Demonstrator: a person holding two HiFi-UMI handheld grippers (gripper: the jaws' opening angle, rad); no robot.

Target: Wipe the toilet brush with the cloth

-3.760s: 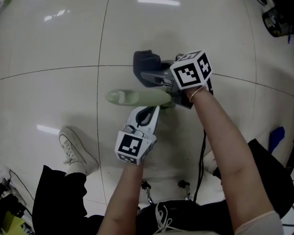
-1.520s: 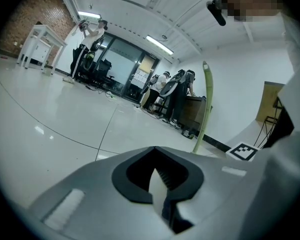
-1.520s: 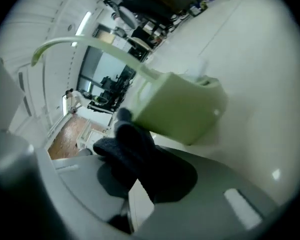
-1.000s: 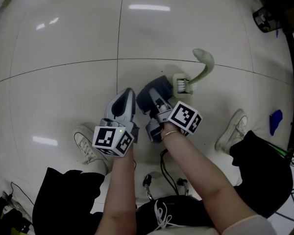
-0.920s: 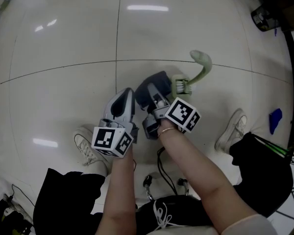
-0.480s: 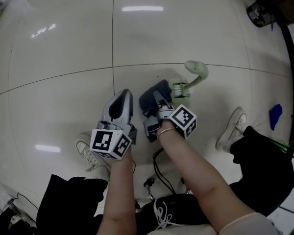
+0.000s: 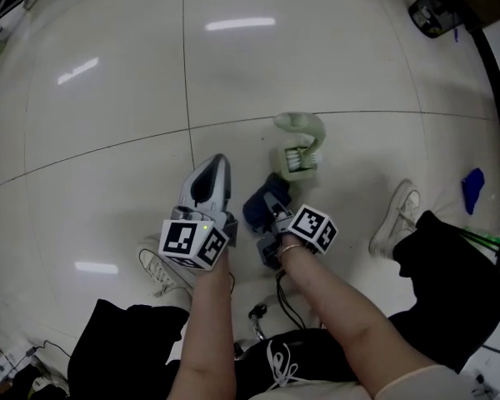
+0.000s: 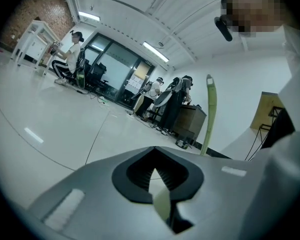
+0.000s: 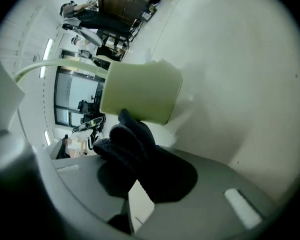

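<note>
Toilet brush (image 7: 297, 150): light, stiff plastic, probably slick; I'd grip its handle. Cloth (image 7: 254, 208): soft, pinched in right claw (image 7: 270, 202). Left claw (image 7: 214, 168): closed, empty.

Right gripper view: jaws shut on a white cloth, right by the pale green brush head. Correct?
Not quite. The cloth is dark, not white, as the right gripper view shows. The rest holds: the right gripper has its jaws shut on it, right by the pale green brush head.
</note>
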